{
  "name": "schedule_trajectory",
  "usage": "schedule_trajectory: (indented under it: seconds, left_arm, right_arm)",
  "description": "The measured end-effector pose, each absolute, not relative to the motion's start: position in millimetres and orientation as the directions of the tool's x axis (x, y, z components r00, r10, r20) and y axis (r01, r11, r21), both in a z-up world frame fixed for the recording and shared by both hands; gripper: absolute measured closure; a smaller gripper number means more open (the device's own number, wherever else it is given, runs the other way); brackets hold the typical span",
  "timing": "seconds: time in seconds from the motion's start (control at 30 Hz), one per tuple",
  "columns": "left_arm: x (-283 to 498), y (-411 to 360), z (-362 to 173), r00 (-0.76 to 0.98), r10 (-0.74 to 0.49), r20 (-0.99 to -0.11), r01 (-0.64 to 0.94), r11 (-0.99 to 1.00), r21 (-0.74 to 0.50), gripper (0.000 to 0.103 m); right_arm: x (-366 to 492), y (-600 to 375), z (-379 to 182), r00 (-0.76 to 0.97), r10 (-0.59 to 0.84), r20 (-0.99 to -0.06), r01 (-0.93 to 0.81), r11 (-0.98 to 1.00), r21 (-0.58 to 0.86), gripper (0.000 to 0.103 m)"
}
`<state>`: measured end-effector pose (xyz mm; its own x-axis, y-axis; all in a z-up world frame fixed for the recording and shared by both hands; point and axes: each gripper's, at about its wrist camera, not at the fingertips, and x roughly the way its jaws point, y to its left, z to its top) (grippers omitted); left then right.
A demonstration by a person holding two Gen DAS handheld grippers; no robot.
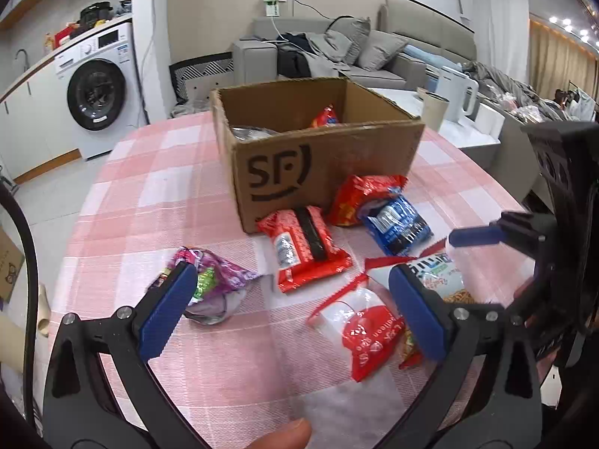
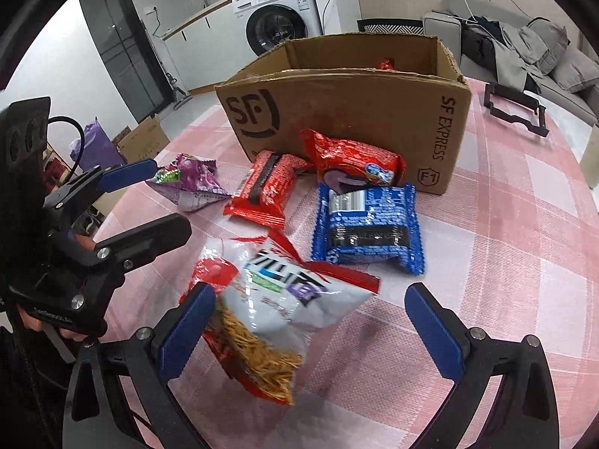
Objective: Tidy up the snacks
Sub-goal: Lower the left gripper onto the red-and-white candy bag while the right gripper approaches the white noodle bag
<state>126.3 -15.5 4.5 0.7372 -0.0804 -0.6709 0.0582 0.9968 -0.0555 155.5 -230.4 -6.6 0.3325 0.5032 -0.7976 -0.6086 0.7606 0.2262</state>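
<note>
While snacks lay before the box (image 2: 348,112), you held both grippers wide.
Left gripper (image 1: 292,308) and right gripper (image 2: 310,333) gripped nothing.

Five snack packets (image 2: 367,224) lie on the table (image 2: 524,232) before the cardboard box (image 2: 348,112); another packet (image 1: 325,116) sits inside.

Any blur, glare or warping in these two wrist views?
Left wrist: fisheye bows the cardboard box and walls; ceiling lights at top right blow out; the right gripper at the frame edge is soft. Right wrist: the white snack bag is slightly motion-blurred, and glare streaks the blue packet.
</note>
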Motion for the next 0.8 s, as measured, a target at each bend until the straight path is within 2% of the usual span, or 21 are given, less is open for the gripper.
schedule_trajectory:
  seconds: [0.17, 0.5, 0.7, 0.8]
  left_arm:
    - [123.9, -8.3, 9.0, 0.743, -0.09, -0.663, 0.052, 0.996, -0.076, 0.001]
    - [122.6, -24.1, 2.0, 0.709, -0.123, -0.694, 0.102, 0.992, -0.072, 0.001]
    - [123.6, -43.8, -10.4, 0.676, -0.125, -0.726, 0.143, 0.989, -0.037, 0.001]
    - [126.9, -47.1, -18.6, 0.648, -0.139, -0.748, 0.143, 0.988, -0.06, 0.001]
  right_arm:
    - [153.2, -221.0, -11.1, 0.331, 0.496, -0.803, -0.608, 0.763, 0.221, 0.0]
    - [152.7, -236.2, -11.3, 0.352, 0.413, -0.84, -0.638, 0.763, 0.108, 0.0]
    - [158.9, -247.5, -13.7, 0.361, 0.426, -0.83, -0.623, 0.772, 0.126, 0.0]
    - [160.9, -249.3, -16.3, 0.352, 0.432, -0.83, -0.62, 0.772, 0.139, 0.0]
